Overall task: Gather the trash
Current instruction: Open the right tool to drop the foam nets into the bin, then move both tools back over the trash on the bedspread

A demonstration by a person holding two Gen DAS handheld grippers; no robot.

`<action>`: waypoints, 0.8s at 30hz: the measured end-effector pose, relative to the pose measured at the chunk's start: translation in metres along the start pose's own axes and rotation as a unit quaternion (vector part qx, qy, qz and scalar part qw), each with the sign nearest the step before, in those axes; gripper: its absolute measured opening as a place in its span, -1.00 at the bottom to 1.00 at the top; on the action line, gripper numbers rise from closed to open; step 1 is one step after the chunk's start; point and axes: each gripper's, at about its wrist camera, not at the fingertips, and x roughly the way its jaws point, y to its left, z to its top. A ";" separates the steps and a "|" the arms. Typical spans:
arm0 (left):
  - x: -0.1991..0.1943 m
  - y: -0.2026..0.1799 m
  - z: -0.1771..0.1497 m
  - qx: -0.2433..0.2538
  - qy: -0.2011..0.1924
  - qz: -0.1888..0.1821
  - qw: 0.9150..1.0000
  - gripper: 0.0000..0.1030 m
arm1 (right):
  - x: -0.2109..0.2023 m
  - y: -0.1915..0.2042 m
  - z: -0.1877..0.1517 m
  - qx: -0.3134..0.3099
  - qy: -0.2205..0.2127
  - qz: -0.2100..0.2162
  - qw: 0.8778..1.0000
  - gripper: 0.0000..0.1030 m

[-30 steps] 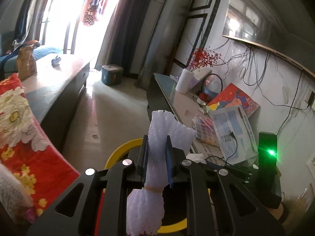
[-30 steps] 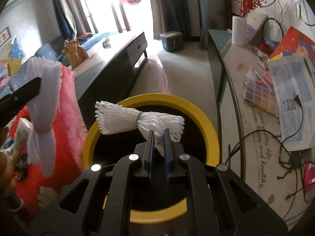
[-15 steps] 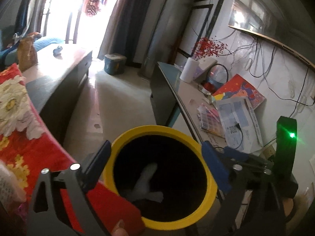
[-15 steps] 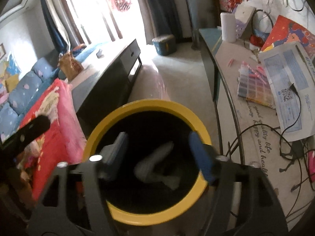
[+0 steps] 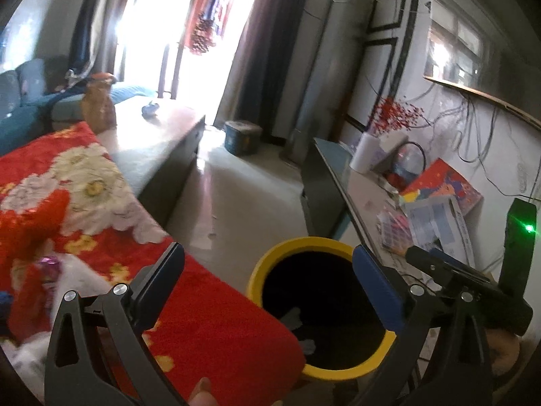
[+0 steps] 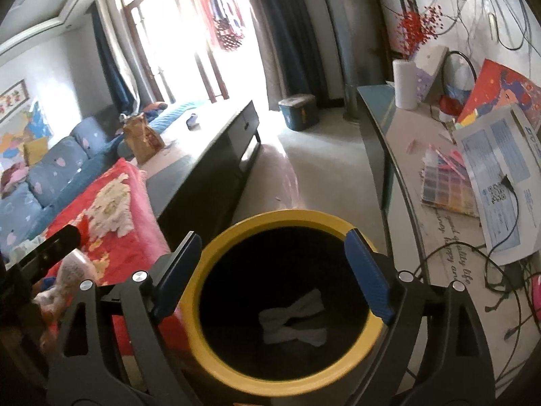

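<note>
Right wrist view: two white foam nets [image 6: 293,321] lie on the bottom of the yellow bin [image 6: 270,377]. Both the right gripper [image 6: 270,270] and the left gripper [image 5: 267,274] have just been opening their jaws, now wide with nothing between.

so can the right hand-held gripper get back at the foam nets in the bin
Probably yes: the right hand-held gripper hangs open above the yellow bin, whose mouth is uncovered, though the foam nets lie deep at the bottom.

A red flowered blanket [image 5: 101,209] lies beside a long dark bench [image 6: 216,142] carrying a brown paper bag [image 6: 142,138]. A blue sofa [image 6: 50,176] stands behind. Another bench [image 6: 439,237] holds papers [image 6: 500,176], cables and a paper roll [image 6: 405,83]. A teal box [image 6: 299,111] sits on the floor.
</note>
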 end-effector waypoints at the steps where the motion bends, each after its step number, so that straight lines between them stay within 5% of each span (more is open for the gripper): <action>1: -0.005 0.003 0.000 -0.002 -0.004 0.005 1.000 0.87 | -0.001 0.004 0.000 -0.003 -0.001 0.004 1.000 0.55; 24: -0.091 0.061 -0.011 -0.029 -0.076 0.096 0.992 0.87 | -0.018 0.093 -0.020 -0.089 0.000 0.078 0.993 0.59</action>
